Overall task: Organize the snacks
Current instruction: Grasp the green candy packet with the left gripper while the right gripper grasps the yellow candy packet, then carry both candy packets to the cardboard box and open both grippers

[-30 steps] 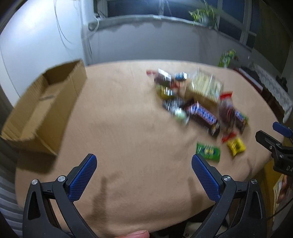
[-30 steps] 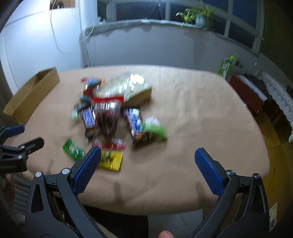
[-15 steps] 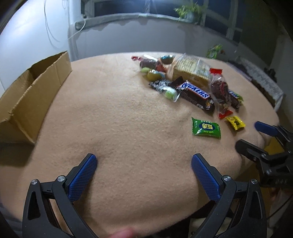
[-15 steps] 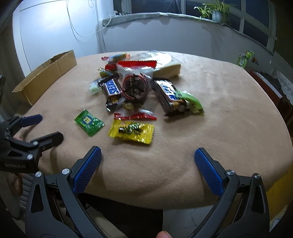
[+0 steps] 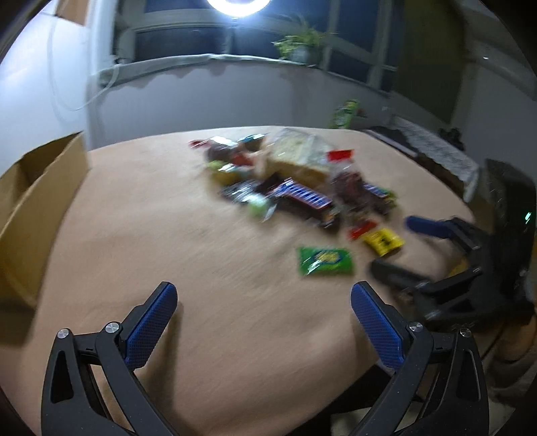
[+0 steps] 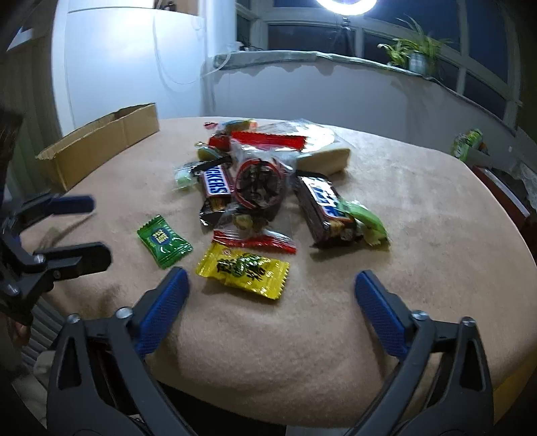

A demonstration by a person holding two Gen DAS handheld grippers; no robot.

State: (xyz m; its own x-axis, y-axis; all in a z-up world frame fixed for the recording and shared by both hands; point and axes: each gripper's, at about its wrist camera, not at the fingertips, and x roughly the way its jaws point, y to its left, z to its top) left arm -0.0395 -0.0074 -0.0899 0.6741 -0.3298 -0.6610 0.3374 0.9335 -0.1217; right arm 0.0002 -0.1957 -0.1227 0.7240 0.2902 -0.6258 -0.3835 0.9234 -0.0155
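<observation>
A pile of snacks lies on the tan table [image 6: 419, 214]: two Snickers bars [image 6: 214, 182] [image 6: 324, 204], a clear bag of dark snacks [image 6: 258, 181], a cracker pack [image 6: 315, 144], a yellow candy [image 6: 243, 270] and a green candy [image 6: 164, 241]. The green candy [image 5: 325, 261] and yellow candy [image 5: 382, 241] also show, blurred, in the left wrist view. My right gripper [image 6: 270, 285] is open and empty, just short of the yellow candy. My left gripper [image 5: 261, 302] is open and empty over bare cloth, left of the green candy.
An open cardboard box [image 6: 100, 142] stands at the table's far left edge; it shows in the left wrist view [image 5: 37, 194] too. A low wall with a potted plant [image 6: 412, 57] runs behind the table. A ring light [image 5: 238, 3] shines above.
Both grippers have moved forward over the table toward the snacks and tilted up. Both stay open and empty. No snack has moved.
</observation>
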